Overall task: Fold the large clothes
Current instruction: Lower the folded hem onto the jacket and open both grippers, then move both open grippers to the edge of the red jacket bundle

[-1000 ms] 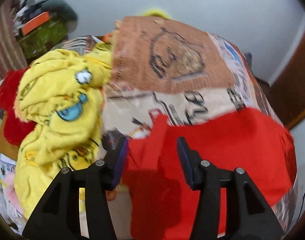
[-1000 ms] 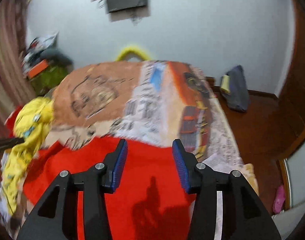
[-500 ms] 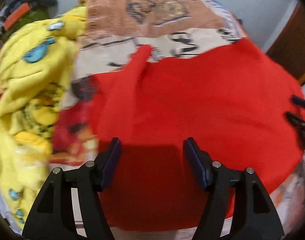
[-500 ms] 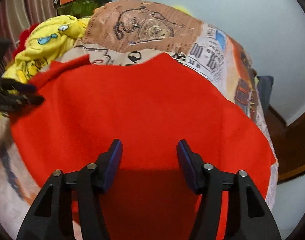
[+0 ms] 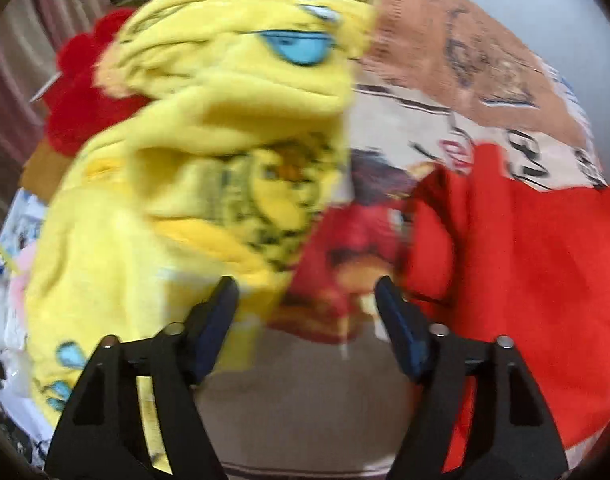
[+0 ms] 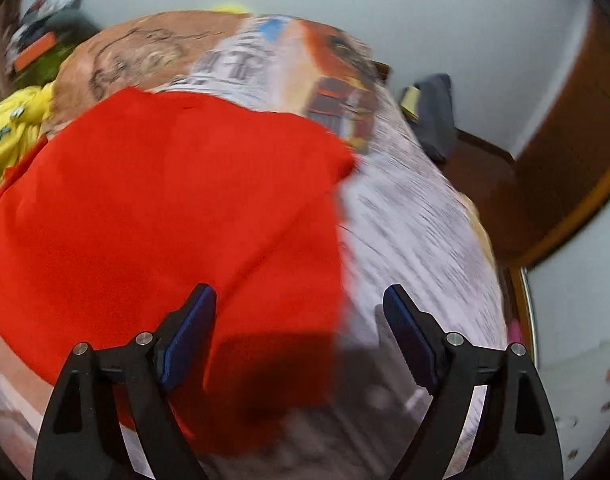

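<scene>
A large red garment lies spread flat on a bed with a printed cover. My right gripper hovers low over the garment's right edge, its jaws opening wide; the cloth's edge runs below the gap and neither pad presses on it. In the left wrist view the same red garment lies to the right. My left gripper is open over the bed cover, between the garment's left edge and a yellow heap, with nothing held.
A crumpled yellow printed fleece is piled at the bed's left side, with a red plush item behind it. A dark bag sits on the wooden floor right of the bed. Cluttered items stand far left.
Both grippers sank toward the bed and opened wider. The left one swung left off the red garment toward the yellow heap; the right one shifted to the garment's right edge.
</scene>
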`<state>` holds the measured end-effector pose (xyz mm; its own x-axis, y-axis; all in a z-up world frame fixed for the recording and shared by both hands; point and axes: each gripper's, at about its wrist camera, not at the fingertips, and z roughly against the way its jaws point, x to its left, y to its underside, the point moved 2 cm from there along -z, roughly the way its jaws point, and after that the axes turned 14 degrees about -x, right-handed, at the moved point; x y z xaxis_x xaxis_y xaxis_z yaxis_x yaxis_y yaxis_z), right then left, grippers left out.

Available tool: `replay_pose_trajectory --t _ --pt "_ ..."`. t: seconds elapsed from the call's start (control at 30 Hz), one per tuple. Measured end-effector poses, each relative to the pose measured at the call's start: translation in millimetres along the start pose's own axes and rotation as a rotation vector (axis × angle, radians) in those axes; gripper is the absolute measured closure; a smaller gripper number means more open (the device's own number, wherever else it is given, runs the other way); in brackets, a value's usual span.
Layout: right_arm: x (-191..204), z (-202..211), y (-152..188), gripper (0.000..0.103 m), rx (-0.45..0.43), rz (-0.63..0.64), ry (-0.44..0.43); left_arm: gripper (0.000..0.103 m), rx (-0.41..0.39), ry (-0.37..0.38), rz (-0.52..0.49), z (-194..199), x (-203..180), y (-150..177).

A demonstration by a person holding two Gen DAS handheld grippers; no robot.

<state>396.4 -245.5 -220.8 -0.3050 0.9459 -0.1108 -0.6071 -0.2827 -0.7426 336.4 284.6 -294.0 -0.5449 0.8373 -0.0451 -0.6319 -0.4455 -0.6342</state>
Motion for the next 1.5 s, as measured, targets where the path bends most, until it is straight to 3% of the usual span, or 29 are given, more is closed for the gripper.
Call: replay_pose_trajectory --t 0.17,0.37,0.5,0.57,0.73,0.87,0.97,1.07,1.2,1.33,1.5 --pt "-20.1 16.4 4.5 0.019 0.005 -0.073 0.025 0.036 0.024 0.068 -0.014 14.0 -1.7 -3.0" --pt "7.8 33.9 -21.9 0.019 -0.084 -0.022 -0.012 0.031 -0.017 0.174 -0.164 27.7 -64.3 -17.0" --pt "40.4 35.5 -39.9 0.019 -0.123 0.029 -0.074 0.030 0.008 0.150 -0.265 8.7 -99.3 -16.6" --pt "56.2 32.0 -46.3 0.019 -0.132 0.044 -0.107 0.030 0.036 0.135 -0.270 -9.5 -105.5 -16.4" --pt "85.1 13.1 -51.8 0.019 -0.120 0.080 -0.146 0.030 0.054 0.084 -0.218 -47.4 -105.7 -32.5" --pt "92.8 1.0 -48.1 0.019 -0.100 0.103 -0.134 0.021 0.058 0.055 -0.128 -66.7 -86.8 -49.7" --pt "91.8 -3.7 -43.8 0.019 -0.077 0.084 -0.133 0.021 0.042 -0.017 -0.095 -69.2 -71.0 -53.3" --pt "87.9 -3.0 -40.6 0.019 -0.065 0.068 -0.132 0.021 0.038 -0.012 -0.037 -62.2 -55.0 -53.2" --pt "85.2 4.1 -39.7 0.019 -0.062 0.072 -0.126 0.023 -0.025 -0.111 -0.072 -34.0 -42.0 -57.0" --pt "86.1 16.1 -41.3 0.019 -0.081 0.082 -0.131 0.023 -0.058 -0.014 -0.058 5.2 -32.3 -59.4" --pt "91.2 35.7 -46.2 0.019 -0.117 0.088 -0.148 0.023 -0.135 0.097 -0.109 75.9 -44.2 -46.3"
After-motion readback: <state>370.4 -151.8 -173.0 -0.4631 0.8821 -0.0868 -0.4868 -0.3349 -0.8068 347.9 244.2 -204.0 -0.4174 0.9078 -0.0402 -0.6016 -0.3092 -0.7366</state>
